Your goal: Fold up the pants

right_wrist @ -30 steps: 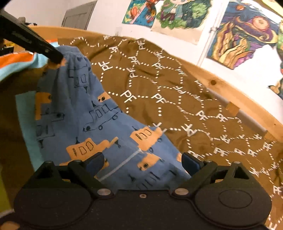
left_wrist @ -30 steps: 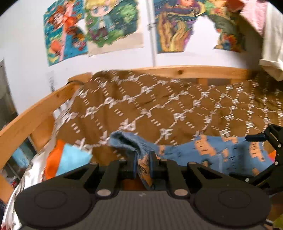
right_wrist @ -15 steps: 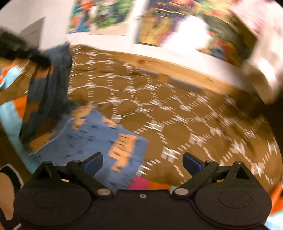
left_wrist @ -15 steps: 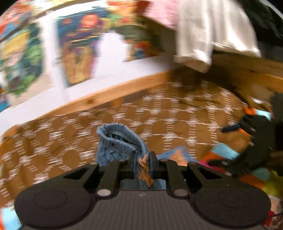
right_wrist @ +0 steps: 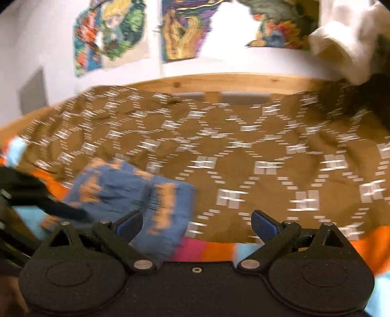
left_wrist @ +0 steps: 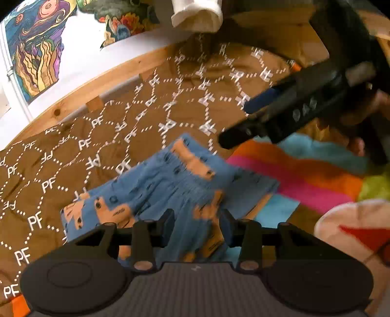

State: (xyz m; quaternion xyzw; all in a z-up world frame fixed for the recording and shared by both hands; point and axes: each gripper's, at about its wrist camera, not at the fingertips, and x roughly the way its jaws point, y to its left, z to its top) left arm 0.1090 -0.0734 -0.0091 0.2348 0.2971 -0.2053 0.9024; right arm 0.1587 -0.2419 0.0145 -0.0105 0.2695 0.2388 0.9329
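The blue pants (left_wrist: 165, 185) with orange truck prints lie folded over on the brown patterned blanket (left_wrist: 121, 126). My left gripper (left_wrist: 196, 219) hangs just above their near edge. Its jaws are opening, and the cloth lies loose between them, not pinched. My right gripper (left_wrist: 243, 119) reaches in from the upper right, above the blanket beyond the pants. In the right wrist view, blurred by motion, my right gripper (right_wrist: 196, 224) stands wide open with nothing in it. There the pants (right_wrist: 126, 192) lie at the lower left, with one finger of the left gripper (right_wrist: 61, 209) over them.
A striped pink, orange and blue sheet (left_wrist: 304, 175) shows beside the blanket. A wooden bed rail (left_wrist: 97, 90) runs along the far side below wall posters (left_wrist: 34, 48). White cloth (left_wrist: 197, 12) hangs at the top. A pale printed cushion (left_wrist: 353, 226) sits at the near right.
My left gripper swung right and down with the pinched pants edge, laid it over the rest, and its jaws have parted. My right gripper moved right, off the pants, still open.
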